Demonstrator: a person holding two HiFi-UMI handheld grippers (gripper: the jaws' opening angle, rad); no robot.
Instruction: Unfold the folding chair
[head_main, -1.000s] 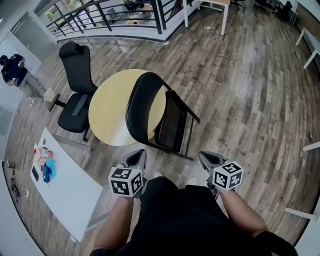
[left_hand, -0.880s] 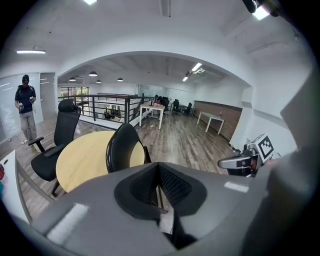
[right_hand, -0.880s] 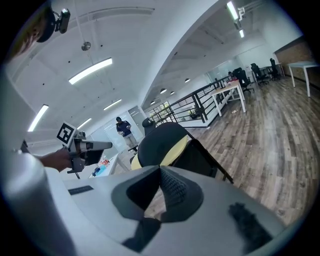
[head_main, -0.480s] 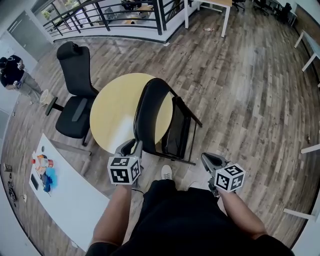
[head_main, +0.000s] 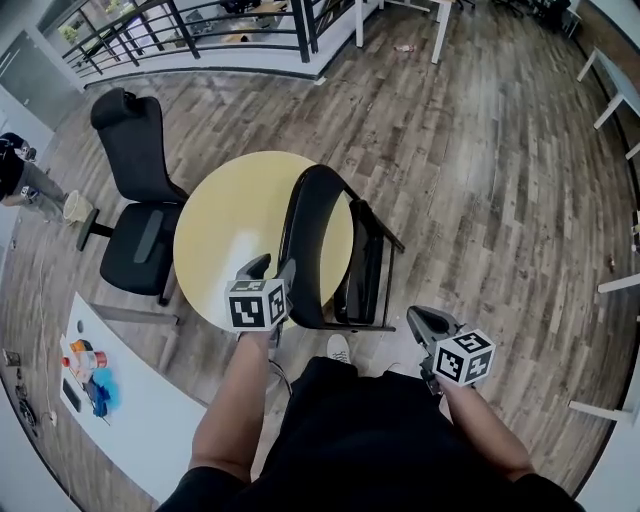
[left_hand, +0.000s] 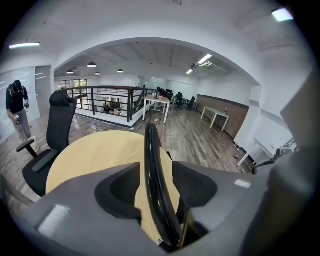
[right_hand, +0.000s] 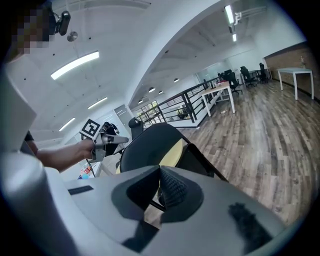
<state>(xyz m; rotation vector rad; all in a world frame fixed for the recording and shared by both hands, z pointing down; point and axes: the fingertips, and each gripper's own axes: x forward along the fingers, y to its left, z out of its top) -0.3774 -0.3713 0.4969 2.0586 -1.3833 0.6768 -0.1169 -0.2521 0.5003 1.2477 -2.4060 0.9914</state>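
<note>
My left gripper (head_main: 272, 266) reaches ahead on a bare, outstretched forearm (head_main: 232, 400). Its jaws have just been opening and stand wide, the backrest rim (left_hand: 151, 165) between them, unpressed. My right gripper (head_main: 418, 318) sits close to my body, angled down, jaws together, empty

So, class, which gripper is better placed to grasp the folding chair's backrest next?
The left gripper: its jaws have just been opening and straddle the backrest edge. The right gripper is shut, short of the chair.
</note>
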